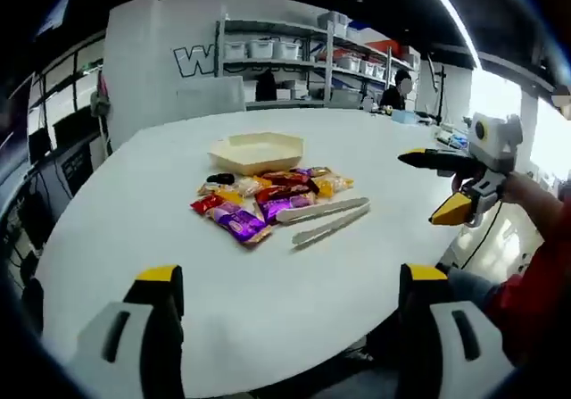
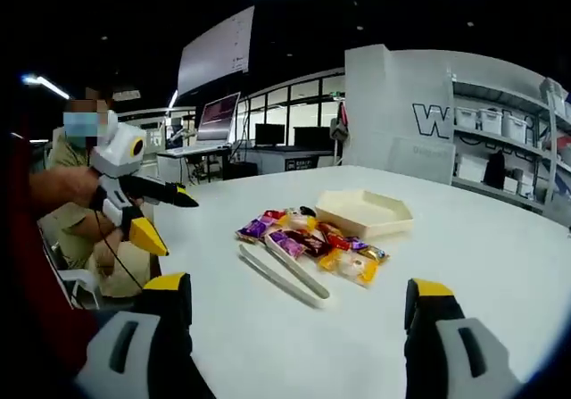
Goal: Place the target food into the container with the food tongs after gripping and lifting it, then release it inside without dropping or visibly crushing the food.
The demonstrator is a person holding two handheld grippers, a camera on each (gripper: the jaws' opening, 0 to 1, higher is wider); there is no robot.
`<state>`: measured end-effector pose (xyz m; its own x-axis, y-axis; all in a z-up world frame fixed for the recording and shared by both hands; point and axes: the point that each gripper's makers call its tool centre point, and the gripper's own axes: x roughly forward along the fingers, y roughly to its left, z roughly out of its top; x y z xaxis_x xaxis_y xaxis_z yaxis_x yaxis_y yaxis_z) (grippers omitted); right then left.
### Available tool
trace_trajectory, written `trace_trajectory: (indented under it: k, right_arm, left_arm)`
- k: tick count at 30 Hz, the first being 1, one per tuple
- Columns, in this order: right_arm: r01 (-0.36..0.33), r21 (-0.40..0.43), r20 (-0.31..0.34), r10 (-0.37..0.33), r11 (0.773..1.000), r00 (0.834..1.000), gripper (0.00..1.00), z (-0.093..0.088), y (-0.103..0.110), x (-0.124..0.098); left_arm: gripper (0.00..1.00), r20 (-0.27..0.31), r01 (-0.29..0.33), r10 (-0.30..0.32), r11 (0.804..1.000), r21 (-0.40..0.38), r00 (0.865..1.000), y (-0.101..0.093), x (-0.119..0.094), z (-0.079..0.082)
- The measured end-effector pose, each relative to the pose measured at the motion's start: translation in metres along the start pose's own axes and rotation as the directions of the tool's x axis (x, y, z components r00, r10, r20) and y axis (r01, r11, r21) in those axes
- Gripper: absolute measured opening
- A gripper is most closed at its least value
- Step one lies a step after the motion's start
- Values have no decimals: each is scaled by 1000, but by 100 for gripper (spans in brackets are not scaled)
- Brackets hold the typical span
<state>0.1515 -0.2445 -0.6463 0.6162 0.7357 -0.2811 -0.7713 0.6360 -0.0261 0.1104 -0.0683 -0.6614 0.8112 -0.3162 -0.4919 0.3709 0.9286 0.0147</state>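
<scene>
Left gripper view: left gripper is seen at 6 o'clock, jaws spread wide, nothing between them. On the white table, a pile of wrapped snacks is laid near centre; the beige hexagonal container sits just beyond at 12 o'clock. Food tongs lie released on the table, touching the pile's 4 o'clock edge. Right gripper is held at 3 o'clock, jaws apart.

Right gripper view: right gripper at 6 o'clock, jaws wide, empty. Snacks, tongs and container are seen mid-table; left gripper at 9 o'clock, jaws apart.
</scene>
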Motion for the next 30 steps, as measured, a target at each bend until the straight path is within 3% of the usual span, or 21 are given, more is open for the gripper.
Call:
trace_trajectory:
  k: [30]
  right_arm:
    - [-15,14,-25,16,1000,1000,99,-10,5,5]
  left_arm:
    - [97,-15,-2,2,1000,-17,1000,4,3,-7]
